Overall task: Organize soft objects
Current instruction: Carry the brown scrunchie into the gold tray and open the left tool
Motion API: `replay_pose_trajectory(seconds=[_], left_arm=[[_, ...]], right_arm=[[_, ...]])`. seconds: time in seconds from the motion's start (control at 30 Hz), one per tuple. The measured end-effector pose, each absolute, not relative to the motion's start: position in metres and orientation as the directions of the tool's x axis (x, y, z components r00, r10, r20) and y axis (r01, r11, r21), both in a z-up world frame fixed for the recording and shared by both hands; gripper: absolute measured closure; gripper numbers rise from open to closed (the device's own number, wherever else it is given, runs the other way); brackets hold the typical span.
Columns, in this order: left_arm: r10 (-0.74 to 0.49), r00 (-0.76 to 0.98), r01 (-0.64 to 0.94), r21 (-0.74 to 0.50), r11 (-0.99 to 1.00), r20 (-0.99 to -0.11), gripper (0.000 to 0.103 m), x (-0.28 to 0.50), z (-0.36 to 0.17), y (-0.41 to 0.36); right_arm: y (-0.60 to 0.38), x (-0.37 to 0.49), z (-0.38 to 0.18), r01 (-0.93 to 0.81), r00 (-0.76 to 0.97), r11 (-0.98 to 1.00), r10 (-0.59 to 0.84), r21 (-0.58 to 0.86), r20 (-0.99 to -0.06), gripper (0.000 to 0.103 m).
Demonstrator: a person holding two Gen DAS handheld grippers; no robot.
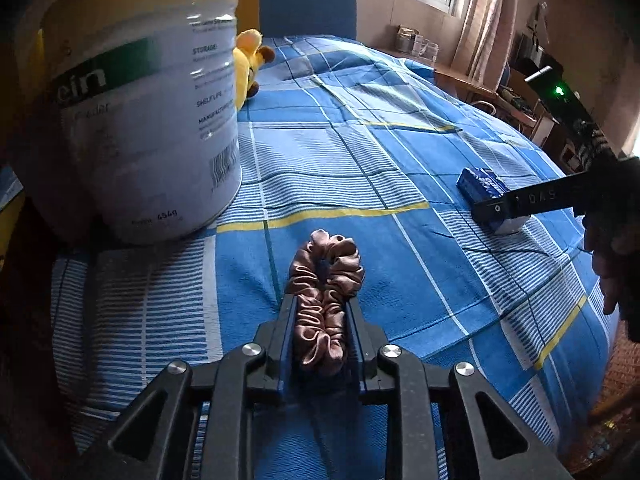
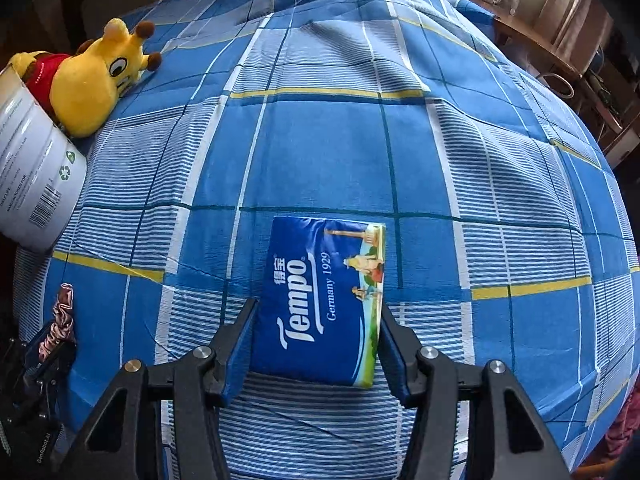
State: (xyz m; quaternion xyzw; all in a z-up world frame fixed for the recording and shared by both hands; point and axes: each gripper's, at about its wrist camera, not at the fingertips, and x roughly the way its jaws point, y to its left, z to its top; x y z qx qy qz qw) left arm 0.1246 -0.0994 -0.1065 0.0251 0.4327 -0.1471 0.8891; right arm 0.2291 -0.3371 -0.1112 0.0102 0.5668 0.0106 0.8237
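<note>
A blue tissue pack (image 2: 324, 304) printed "Tempo, Germany 1929" is clamped in the right claw (image 2: 318, 344); a brown scrunchie (image 1: 322, 304) is pinched narrowly by the left claw (image 1: 320, 336).

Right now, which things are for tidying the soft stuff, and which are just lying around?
For the job: brown scrunchie between the left tool fingers; tissue pack in the right tool; yellow plush toy.
Lying about: white tin, blue chair.

One scrunchie (image 1: 325, 300) between the left fingers, one tissue pack (image 2: 324, 300) between the right; beyond them, one plush giraffe (image 2: 94, 84) and one tin (image 1: 136, 112).
</note>
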Motion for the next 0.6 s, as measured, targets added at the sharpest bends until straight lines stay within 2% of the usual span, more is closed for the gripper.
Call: replay_pose_trajectory(seconds=[0.1,0.27,0.4,0.6], left_arm=[[-0.236,0.587,0.285,-0.075,0.956,-0.774,0.078,0.123,-0.106,-0.1],[-0.24,0.584,0.272,-0.092,0.958,-0.775,0.087,0.121,-0.102,-0.098],[-0.24,0.563,0.245,-0.117,0.962,-0.791,0.088,0.117,-0.09,-0.09],[-0.203,0.597,0.217,-0.087,0.972,-0.776,0.087,0.101,-0.061,-0.075]], right_arm=[[-0.336,0.229,-0.113,-0.01,0.361,1.0,0.032,0.03,-0.932,0.047],[-0.337,0.229,-0.113,-0.017,0.363,0.999,0.031,0.027,-0.931,0.047],[-0.332,0.229,-0.114,-0.019,0.366,1.0,0.026,0.02,-0.93,0.047],[-0.326,0.223,-0.116,-0.029,0.377,1.0,0.013,0.002,-0.926,0.047]])
